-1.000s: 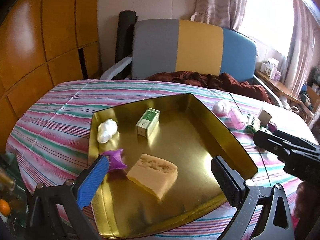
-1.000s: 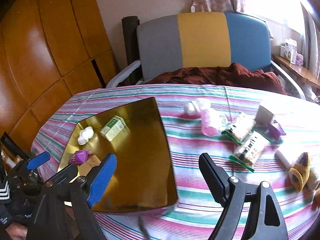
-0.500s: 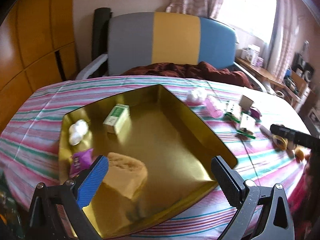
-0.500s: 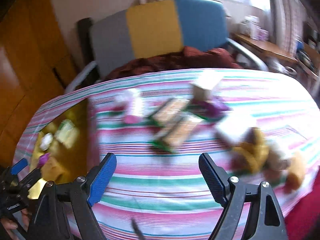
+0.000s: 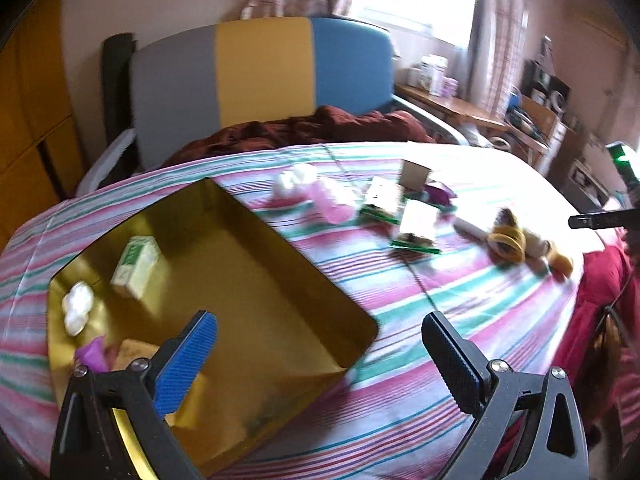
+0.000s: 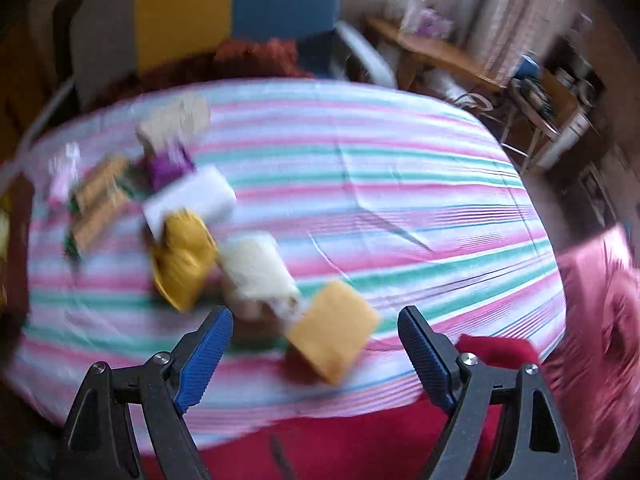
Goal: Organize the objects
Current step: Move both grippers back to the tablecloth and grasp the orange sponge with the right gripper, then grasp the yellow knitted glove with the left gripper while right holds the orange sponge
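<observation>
Left wrist view first: the left hand-held gripper (image 5: 320, 344) hangs over the near corner of the gold tray (image 5: 260, 264), jaws spread wide, nothing between them. The tray sits on the left side of the striped worktop (image 5: 460, 300) and already carries a few things: a green-and-white box (image 5: 138, 266), a pair of white cotton balls (image 5: 77, 308), a purple piece (image 5: 93, 354) and a yellow sponge (image 5: 134, 354) tucked behind the blue pad. So part of the sorting looks done. Plenty is left, though. Out on the cloth to the right lie more cotton balls (image 5: 294, 180), a pink bottle (image 5: 334, 204), two green-edged packets (image 5: 400, 212), a small card box (image 5: 414, 174) and a yellow-and-brown cluster (image 5: 516, 240) near the far edge, well apart from the tray.

Over to the right wrist view, and it's heavily blurred. The right hand-held gripper (image 6: 314, 334) is open wide too, empty, tilted down over the near edge of the worktop. Just ahead of its fingers lies an orange sponge block (image 6: 334, 332), flat and squarish, touching a pale fluffy lump (image 6: 256, 272). Beside that a mustard-yellow soft thing (image 6: 184, 256), then a white block (image 6: 190, 200). My read: the orange block is the next candidate, soft and easy to pinch.
</observation>
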Action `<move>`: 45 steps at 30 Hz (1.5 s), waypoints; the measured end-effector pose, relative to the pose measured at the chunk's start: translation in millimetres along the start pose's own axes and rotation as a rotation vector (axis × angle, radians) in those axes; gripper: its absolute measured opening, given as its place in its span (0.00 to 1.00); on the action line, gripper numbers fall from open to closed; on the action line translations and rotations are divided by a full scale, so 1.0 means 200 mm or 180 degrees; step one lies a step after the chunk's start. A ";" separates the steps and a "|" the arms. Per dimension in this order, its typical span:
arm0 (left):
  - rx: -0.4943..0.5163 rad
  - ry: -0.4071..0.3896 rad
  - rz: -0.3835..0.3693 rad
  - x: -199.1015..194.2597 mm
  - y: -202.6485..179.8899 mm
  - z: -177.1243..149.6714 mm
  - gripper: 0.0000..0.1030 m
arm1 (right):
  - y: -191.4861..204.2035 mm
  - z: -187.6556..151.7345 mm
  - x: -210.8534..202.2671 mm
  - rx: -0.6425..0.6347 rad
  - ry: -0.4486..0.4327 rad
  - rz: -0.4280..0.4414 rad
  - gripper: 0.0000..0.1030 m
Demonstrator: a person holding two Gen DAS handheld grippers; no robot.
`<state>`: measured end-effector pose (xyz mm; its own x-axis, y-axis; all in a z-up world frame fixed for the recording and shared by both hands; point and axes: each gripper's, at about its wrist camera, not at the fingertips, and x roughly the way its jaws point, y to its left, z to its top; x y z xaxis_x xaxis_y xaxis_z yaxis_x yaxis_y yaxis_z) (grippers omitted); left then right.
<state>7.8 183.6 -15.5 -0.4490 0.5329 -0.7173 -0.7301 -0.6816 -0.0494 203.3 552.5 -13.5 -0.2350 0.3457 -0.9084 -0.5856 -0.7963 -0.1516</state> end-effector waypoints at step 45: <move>0.0825 0.0491 -0.1312 0.69 -1.02 0.44 0.95 | -0.16 -0.05 0.17 -0.0160 0.0159 0.0115 0.57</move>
<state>50.1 439.2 -43.2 -0.0296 0.6378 -0.7697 -0.9431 -0.2730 -0.1899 221.0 585.1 -43.0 -0.2157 0.2920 -0.9318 -0.5373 -0.8323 -0.1365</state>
